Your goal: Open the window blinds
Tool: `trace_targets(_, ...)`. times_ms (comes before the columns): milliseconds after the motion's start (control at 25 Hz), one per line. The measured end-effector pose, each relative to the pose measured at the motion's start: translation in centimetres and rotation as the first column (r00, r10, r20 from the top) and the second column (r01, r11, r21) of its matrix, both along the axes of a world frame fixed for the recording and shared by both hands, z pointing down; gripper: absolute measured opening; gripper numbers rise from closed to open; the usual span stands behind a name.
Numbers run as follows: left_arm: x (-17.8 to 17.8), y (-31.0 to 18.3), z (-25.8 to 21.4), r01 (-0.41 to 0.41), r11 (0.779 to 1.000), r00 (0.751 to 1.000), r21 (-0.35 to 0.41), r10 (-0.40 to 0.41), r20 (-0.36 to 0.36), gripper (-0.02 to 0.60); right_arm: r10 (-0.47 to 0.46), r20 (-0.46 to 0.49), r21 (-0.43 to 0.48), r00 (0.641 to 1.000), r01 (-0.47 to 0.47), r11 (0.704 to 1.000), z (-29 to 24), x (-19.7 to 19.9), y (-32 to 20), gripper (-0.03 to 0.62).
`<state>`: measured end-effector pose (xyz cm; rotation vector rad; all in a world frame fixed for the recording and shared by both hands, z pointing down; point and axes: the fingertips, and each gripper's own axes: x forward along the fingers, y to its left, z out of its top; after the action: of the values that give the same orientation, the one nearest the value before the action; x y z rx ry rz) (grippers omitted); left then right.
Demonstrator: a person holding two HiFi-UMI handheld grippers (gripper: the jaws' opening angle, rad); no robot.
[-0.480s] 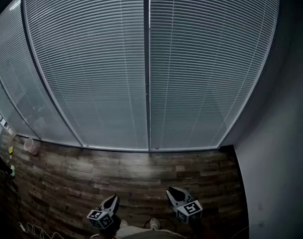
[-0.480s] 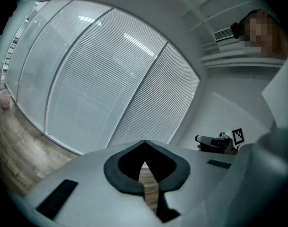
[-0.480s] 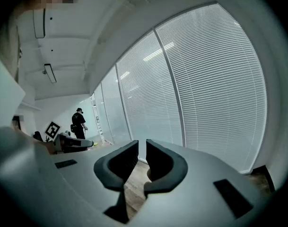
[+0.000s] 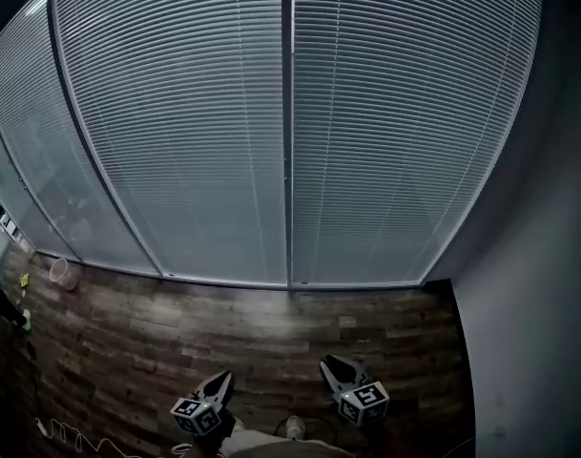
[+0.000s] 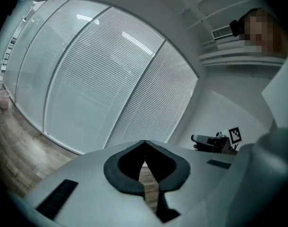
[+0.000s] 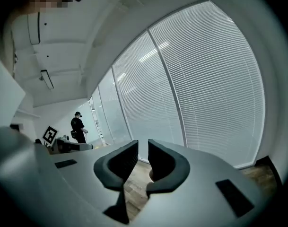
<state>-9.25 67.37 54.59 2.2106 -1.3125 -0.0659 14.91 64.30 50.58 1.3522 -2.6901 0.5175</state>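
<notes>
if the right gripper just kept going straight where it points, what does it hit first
The right gripper aims slightly down over the floor toward the blinds, with nothing between. It would probably meet the blinds near their foot, or the floor just before; depth is unclear.

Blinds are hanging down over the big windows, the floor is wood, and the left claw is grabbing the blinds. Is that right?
Nearly. The left claw isn't grabbing the blinds: it is shut on nothing, well away from them, as the head view shows. The blinds do cover the windows, and the floor is wood.
</notes>
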Motion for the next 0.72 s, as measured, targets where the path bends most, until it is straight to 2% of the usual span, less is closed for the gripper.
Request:
trace_targets(80, 0.0, 0.2, 0.3, 0.004, 1.000, 1.000, 0.002, -0.004, 0.001, 0.015, -0.007, 0.029, -0.002, 1.000, 0.007, 1.000, 0.3, 0.3, 0.2, 0.060)
trace_targets(440, 0.4, 0.1, -0.6, 0.041, 0.999, 0.999, -0.013, -0.042, -0.019, 0.015, 0.014, 0.021, 0.012, 1.000, -0.015, 1.000, 0.1, 1.8, 0.2, 0.058)
trace_targets(720, -0.4, 0.2, 0.5, 0.063, 0.998, 0.998, 0.005, -0.063, 0.024, 0.015, 0.020, 0.024, 0.015, 0.999, -0.021, 1.000, -0.3, 3.0, -0.7, 0.059)
